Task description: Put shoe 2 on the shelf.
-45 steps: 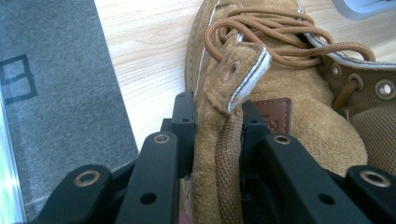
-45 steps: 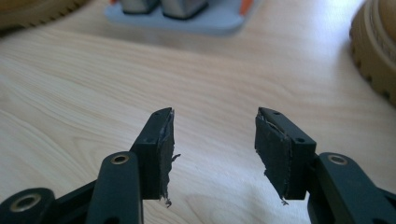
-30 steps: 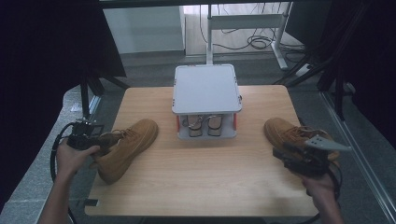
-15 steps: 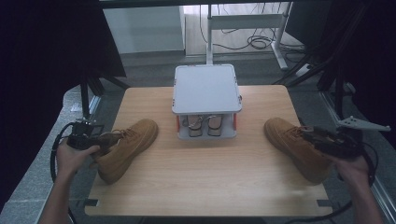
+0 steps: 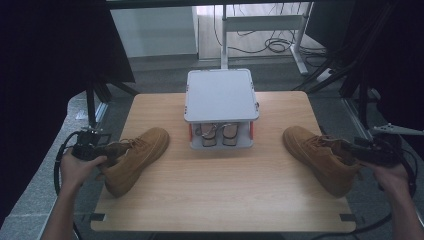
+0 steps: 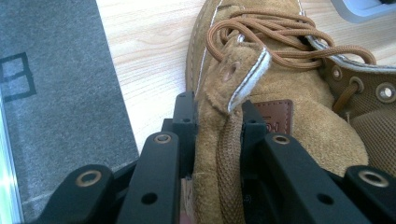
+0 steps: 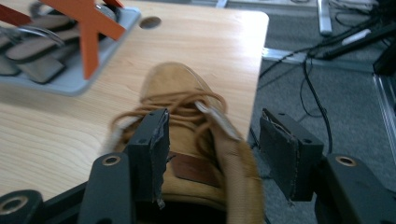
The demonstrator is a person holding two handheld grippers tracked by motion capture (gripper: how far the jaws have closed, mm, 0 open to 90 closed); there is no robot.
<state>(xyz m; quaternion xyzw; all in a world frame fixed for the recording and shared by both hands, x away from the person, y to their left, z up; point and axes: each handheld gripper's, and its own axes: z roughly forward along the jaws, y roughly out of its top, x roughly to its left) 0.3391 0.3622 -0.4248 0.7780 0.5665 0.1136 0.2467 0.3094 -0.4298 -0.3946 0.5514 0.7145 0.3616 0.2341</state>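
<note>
1. While the left gripper (image 6: 217, 123) clamps the upright collar of the tan suede lace-up boot on the left (image 5: 134, 157), that boot lies on the pale wooden table (image 5: 220, 190) near its left edge, toe pointing toward the middle.
2. In the left gripper view, the two black jaws press on either side of the suede collar and its webbing heel loop, so the tool stands narrow and holds the boot; brown laces and a small brown leather patch show just past the jaws.
3. The person's left hand (image 5: 80, 167) grasps that gripper at the table's left edge, with a black cable looping beside it.
4. The second tan suede lace-up boot (image 5: 322, 159) rests near the table's right edge, toe toward the centre.
5. The right gripper (image 7: 212, 156) has just been opening its jaws: they stand wide, the boot's collar between them, and the right pad is clearly apart from the suede.
6. The right hand (image 5: 392, 172) holds this gripper just off the right edge, behind the boot's heel.
7. Between the boots, toward the far side, stands a grey two-tier plastic shoe rack with orange braces (image 5: 221, 107); a pair of sandals (image 5: 217, 134) sits on its lower shelf.
</note>
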